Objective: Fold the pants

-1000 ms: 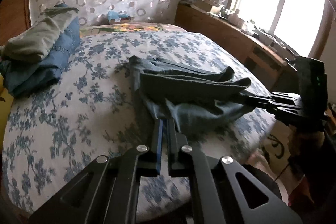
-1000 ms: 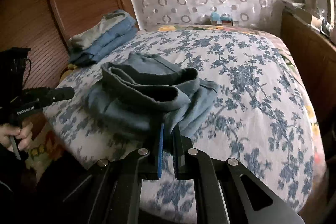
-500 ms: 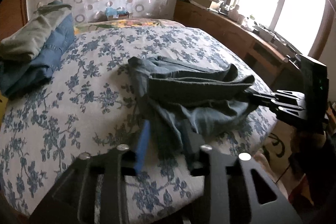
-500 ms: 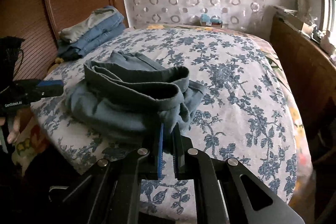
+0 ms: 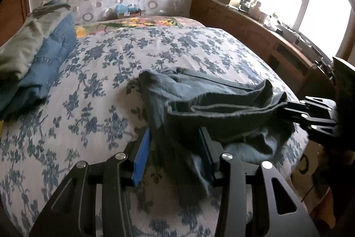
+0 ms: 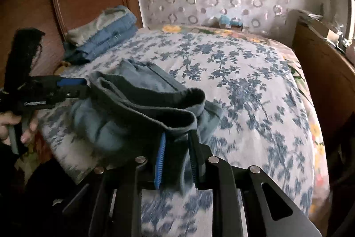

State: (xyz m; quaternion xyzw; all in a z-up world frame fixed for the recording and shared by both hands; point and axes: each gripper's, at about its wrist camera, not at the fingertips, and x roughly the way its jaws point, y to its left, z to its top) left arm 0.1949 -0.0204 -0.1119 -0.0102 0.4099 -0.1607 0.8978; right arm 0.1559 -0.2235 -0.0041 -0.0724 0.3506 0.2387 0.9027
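The limp, soft grey-blue pants (image 5: 221, 108) sagged between both parted grippers, left (image 5: 175, 154) and right (image 6: 176, 161) (neither pinching cloth), best taken at the waistband.

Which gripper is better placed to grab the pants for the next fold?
Right, probably. The right gripper is open and straddles the thick waistband of the pants; the left gripper, open wider, has only a loose thin edge between its fingers.

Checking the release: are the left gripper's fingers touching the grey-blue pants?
Cannot tell. In the left wrist view, the left gripper is open around the grey-blue pants; cloth hides any gap.
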